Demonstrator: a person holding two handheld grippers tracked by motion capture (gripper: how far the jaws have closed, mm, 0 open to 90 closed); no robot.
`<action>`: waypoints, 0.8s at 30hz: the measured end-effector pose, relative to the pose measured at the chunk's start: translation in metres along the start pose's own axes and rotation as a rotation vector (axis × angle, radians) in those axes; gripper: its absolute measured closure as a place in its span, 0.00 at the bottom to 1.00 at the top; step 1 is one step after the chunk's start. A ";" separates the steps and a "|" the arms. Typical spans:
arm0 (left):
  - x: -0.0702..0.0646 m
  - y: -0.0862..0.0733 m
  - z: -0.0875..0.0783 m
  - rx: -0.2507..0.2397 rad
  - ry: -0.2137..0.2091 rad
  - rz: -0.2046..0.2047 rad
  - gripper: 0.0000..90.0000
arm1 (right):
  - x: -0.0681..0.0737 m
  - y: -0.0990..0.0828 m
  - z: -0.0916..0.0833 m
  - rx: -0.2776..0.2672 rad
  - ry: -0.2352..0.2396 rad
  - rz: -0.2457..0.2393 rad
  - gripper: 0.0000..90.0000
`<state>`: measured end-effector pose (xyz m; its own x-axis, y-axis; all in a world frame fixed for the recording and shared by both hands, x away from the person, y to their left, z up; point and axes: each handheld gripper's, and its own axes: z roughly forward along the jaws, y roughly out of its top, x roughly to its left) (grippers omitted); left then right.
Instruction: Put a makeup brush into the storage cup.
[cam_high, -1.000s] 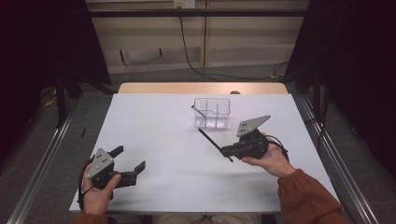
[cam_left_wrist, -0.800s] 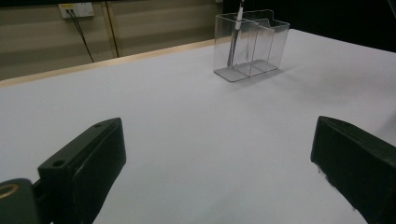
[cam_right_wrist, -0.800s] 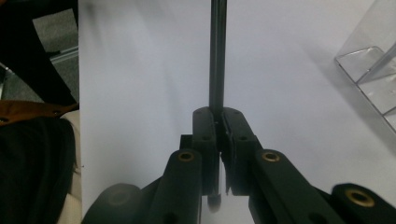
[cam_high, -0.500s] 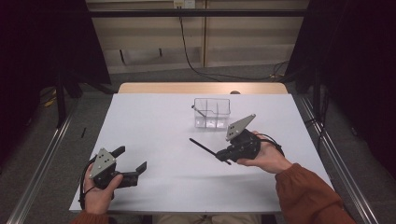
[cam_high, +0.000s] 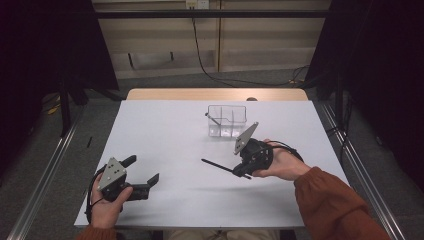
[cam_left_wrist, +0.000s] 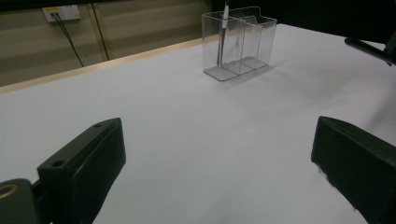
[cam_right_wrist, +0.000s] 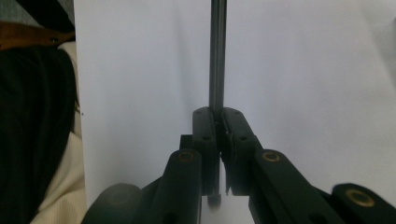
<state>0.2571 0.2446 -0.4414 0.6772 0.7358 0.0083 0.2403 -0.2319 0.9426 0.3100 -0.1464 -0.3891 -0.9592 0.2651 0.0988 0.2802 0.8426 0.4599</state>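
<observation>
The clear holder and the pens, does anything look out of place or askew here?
Nothing is spilled or damaged. The clear holder stands upright with one pen leaning in it. The right gripper holds a dark pen level above the table.

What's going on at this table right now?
A person works at a white table with a gripper in each hand. The right gripper is shut on a thin black pen, held above the tabletop in front of a clear plastic divided holder, where another pen already stands. The left gripper rests open near the front edge, holding nothing.
</observation>
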 end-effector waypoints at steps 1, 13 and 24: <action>0.000 0.000 0.000 -0.001 0.003 -0.004 0.04 | 0.000 0.001 0.001 0.023 0.002 -0.001 0.94; -0.001 0.003 0.002 0.018 -0.043 0.010 0.04 | -0.002 0.006 0.007 0.162 0.032 -0.018 0.94; -0.003 0.016 0.006 0.024 -0.055 0.034 0.04 | 0.004 0.007 0.010 0.208 0.038 -0.051 0.94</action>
<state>0.2634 0.2349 -0.4288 0.7220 0.6916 0.0213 0.2326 -0.2715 0.9339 0.3086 -0.1349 -0.3944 -0.9720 0.2050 0.1151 0.2294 0.9342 0.2732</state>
